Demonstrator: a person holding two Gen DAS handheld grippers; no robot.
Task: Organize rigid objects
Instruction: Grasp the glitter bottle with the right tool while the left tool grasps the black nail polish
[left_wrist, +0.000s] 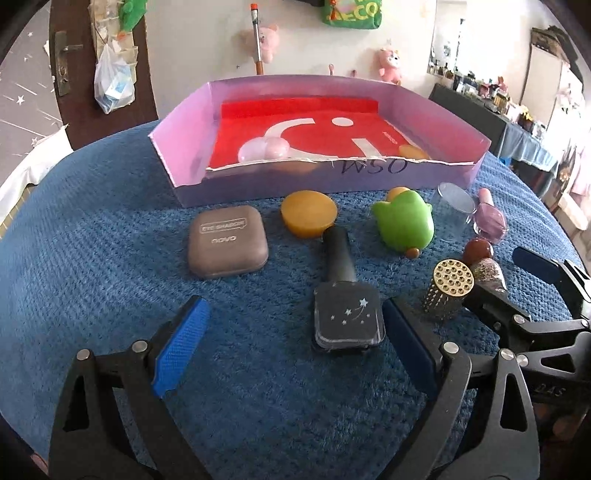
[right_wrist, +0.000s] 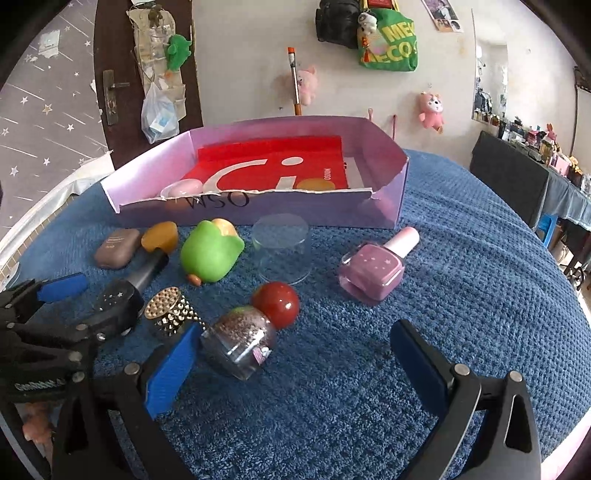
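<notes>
The left claw (left_wrist: 295, 332) stood wide open, grasping nothing, angled down at the blue cloth (left_wrist: 110, 258). A dark bottle (left_wrist: 345, 314) with a star print lay between its pads, close to the right pad; whether that pad touched it could not be told. The bottle's black cap pointed away toward the box (left_wrist: 332, 177).

The right claw (right_wrist: 291, 365) was open and empty too. A glitter bottle (right_wrist: 240, 341) with a red ball cap lay on its side just beside its left pad, apparently touching or nearly so. A studded gold cylinder (right_wrist: 170, 310) stood between the two claws.

Further out lay a green toy (right_wrist: 210, 251), a clear cup (right_wrist: 282, 247) upside down, a lilac polish bottle (right_wrist: 373, 271), a yellow disc (left_wrist: 309, 212) and a grey compact (left_wrist: 227, 247), all on the cloth in front of the box. The lilac box with a red liner already held a pink piece (left_wrist: 264, 149) and a yellow one (left_wrist: 412, 151).

The step in hand looked like the approach to a pick, with most items not yet sorted. Next, each claw would need to centre on its bottle and close across the body; the glitter bottle, being round and on its side, might roll off the pad.
</notes>
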